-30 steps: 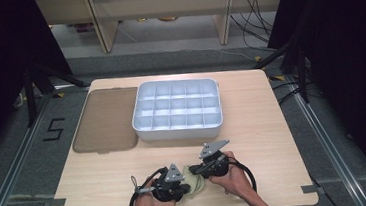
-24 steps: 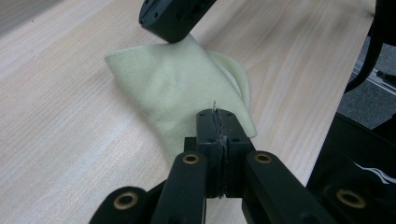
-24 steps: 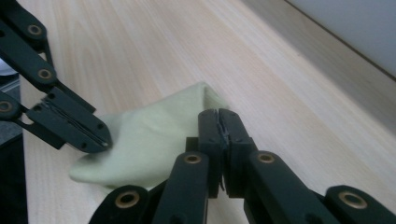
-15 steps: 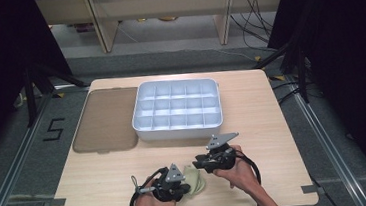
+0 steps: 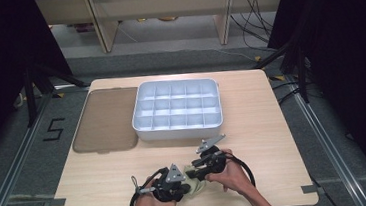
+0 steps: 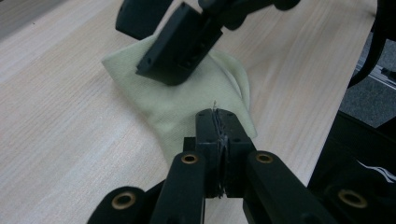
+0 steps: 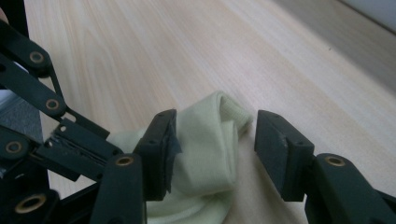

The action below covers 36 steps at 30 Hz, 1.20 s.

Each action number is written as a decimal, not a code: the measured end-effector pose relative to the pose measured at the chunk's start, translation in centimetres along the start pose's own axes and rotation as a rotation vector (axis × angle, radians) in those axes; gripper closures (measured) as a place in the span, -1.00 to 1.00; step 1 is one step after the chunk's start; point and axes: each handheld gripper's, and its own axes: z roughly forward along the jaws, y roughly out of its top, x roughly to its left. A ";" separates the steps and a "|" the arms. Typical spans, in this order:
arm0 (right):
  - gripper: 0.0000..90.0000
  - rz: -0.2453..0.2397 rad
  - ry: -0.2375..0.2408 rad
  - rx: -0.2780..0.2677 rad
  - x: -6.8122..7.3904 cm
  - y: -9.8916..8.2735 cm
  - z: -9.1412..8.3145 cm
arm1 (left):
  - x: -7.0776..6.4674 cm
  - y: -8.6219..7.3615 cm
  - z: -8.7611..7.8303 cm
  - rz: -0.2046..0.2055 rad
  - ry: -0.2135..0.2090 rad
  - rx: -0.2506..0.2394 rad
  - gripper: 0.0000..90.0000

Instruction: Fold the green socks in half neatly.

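My left claw (image 6: 219, 140) is clenched on the sock's (image 6: 187, 98) edge, near the worktop's (image 5: 273, 125) front. My right claw (image 7: 212, 154) has just been opening, jaws now apart w/ the folded sock between them, pads not pressing.

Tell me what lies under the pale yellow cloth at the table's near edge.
The cloth rests on the bare wooden table. Its folded layers hide anything tucked between them. The left gripper is shut on one edge.
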 end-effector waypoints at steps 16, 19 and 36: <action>0.27 0.043 0.033 0.052 0.1 -0.3 0.7 | -0.2 -0.1 -0.1 0.027 0.002 0.001 0.94; 0.39 0.064 0.055 0.043 0.0 -0.4 0.7 | -0.2 -0.1 -0.1 0.017 -0.003 -0.001 0.92; 0.65 0.079 0.073 0.006 0.1 -0.7 0.5 | 1.1 -1.7 -3.9 -0.097 0.019 -0.123 -0.20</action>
